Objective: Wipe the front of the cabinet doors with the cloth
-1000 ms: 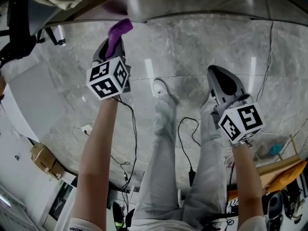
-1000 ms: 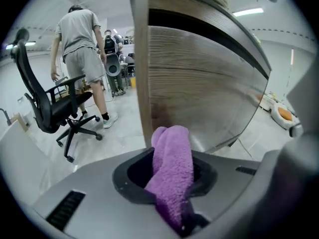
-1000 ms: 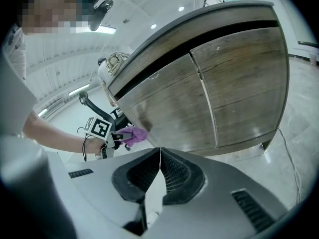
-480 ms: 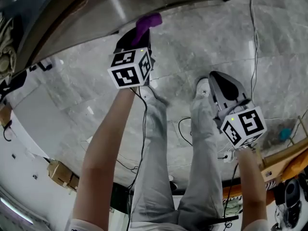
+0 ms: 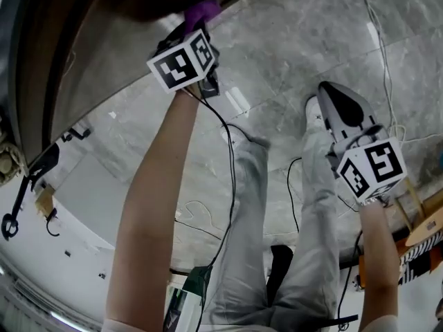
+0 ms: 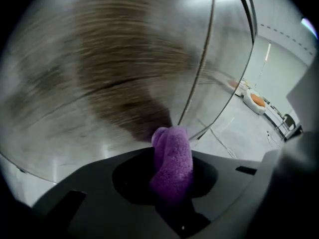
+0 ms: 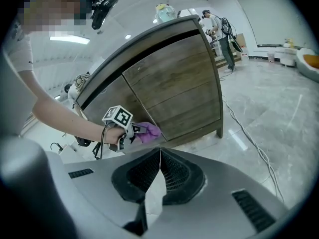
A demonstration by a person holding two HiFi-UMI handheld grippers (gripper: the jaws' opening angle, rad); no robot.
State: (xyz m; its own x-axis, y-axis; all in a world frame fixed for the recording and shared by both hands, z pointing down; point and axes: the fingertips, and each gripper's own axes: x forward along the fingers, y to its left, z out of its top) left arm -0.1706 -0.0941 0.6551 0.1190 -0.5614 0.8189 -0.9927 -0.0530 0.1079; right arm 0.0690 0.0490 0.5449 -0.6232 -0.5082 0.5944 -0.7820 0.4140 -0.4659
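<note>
My left gripper [image 5: 196,21] is shut on a purple cloth [image 6: 172,163], whose tip presses against the wooden cabinet door [image 6: 104,73] low down, close to the door's bottom edge. In the right gripper view the purple cloth [image 7: 148,131] touches the lower left door of the brown cabinet [image 7: 169,88]. The head view shows the cloth [image 5: 202,9] against the cabinet front [image 5: 118,40]. My right gripper [image 5: 337,106] hangs off to the right over the floor, jaws shut with nothing between them, well away from the cabinet.
Grey marble floor [image 5: 291,47] runs under the cabinet. Cables [image 5: 377,26] trail across it on the right. A person [image 7: 222,29] stands beyond the cabinet's far end. Cartons and a table edge [image 5: 422,227] sit at the lower right.
The left gripper with the cloth has moved from just off the cabinet's lower edge onto the door front. The right gripper has stayed roughly where it was.
</note>
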